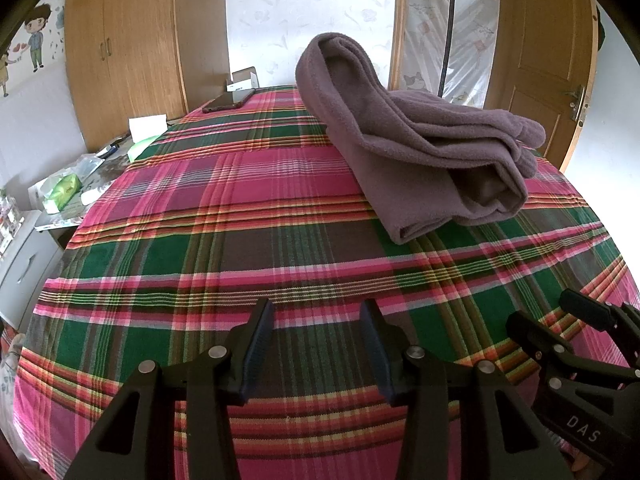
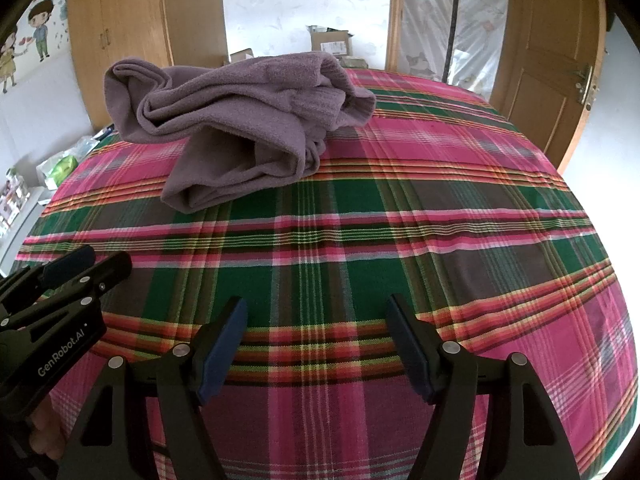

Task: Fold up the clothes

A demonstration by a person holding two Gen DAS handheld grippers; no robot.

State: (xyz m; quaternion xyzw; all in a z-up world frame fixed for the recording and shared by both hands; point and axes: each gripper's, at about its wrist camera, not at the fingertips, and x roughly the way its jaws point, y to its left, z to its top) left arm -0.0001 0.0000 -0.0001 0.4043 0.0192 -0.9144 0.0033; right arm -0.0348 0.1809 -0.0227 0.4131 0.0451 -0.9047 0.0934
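Plaid bed (image 1: 280,208) | phone (image 1: 229,100) beyond purple fleece (image 1: 420,140) | both hand-held grippers (image 1: 316,344) (image 2: 316,344) apart, empty

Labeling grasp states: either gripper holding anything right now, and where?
Nothing is held. The left gripper and right gripper both have open jaws over the plaid bedspread; the purple garment lies untouched ahead.

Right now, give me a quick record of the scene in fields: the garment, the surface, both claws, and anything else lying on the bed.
garment: purple fleece garment, loosely bundled, lying on the bed, untouched
surface: plaid bedspread in pink and green
left claw: open, empty, over the near part of the bed, short of the garment
right claw: open wide, empty, also short of the garment
other item: dark phone at the bed's far edge
fold state: not neatly folded
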